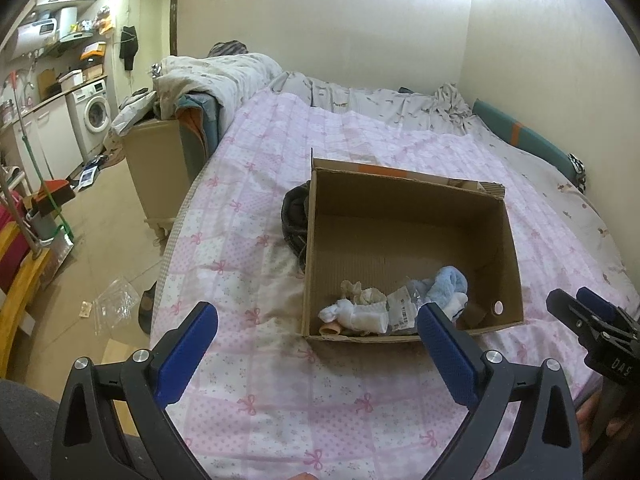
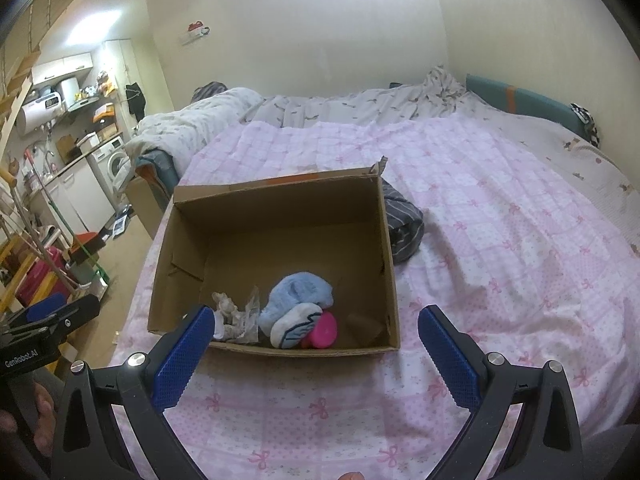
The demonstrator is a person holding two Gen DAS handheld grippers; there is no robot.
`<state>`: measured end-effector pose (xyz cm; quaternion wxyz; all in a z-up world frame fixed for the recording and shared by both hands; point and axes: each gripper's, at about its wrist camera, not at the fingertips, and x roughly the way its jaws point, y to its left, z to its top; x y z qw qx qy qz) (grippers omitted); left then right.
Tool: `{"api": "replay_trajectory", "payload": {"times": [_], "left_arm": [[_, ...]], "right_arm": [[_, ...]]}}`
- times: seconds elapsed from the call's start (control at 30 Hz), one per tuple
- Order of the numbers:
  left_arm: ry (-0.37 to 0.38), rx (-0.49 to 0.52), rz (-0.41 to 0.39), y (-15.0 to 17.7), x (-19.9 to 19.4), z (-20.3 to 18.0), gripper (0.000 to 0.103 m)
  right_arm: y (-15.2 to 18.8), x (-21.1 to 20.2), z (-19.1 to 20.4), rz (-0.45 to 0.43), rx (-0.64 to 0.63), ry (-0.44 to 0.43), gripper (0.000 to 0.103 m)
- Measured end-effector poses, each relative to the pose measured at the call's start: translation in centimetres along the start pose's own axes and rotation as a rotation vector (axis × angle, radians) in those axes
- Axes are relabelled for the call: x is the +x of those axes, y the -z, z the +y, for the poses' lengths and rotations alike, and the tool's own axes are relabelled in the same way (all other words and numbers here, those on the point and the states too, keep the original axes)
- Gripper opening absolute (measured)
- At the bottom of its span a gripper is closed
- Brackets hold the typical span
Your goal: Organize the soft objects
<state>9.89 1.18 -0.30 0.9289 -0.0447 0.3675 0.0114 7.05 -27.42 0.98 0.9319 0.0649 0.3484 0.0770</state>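
An open cardboard box [image 1: 508, 240] [image 2: 276, 192] sits on the pink bed cover. Inside lie a light blue fluffy sock [image 1: 450, 282] [image 2: 298, 294], white socks [image 1: 360, 314] [image 2: 294, 326], a crumpled plastic wrapper [image 1: 404, 304] [image 2: 248, 314], a beige cloth [image 1: 360, 292] and a pink soft item [image 2: 326, 332]. A dark striped garment [image 1: 294, 216] [image 2: 402, 228] lies on the bed beside the box. My left gripper [image 1: 318, 326] is open and empty, just short of the box's near wall. My right gripper [image 2: 316, 330] is open and empty at the near wall too.
The bed cover [image 1: 280, 380] [image 2: 500, 260] spreads around the box, with a rumpled grey duvet [image 1: 224, 76] at the far end. Left of the bed is floor with a wooden cabinet [image 1: 156, 164], plastic litter [image 1: 114, 300] and a washing machine [image 1: 94, 114].
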Motion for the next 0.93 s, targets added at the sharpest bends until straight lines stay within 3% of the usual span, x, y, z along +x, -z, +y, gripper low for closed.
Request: {"api": "replay_trajectory", "payload": {"times": [0.73,0.93], "left_arm": [[0.01,0.006,0.006,0.36,0.1,-0.4,0.1],[0.01,0.009,-0.008,0.46,-0.15,-0.52,0.1]], "right_arm": [[0.01,-0.1,0.06,0.001,0.002,0.0,0.103],[-0.11,-0.19,-0.03,0.002,0.022,-0.038,0.103]]}}
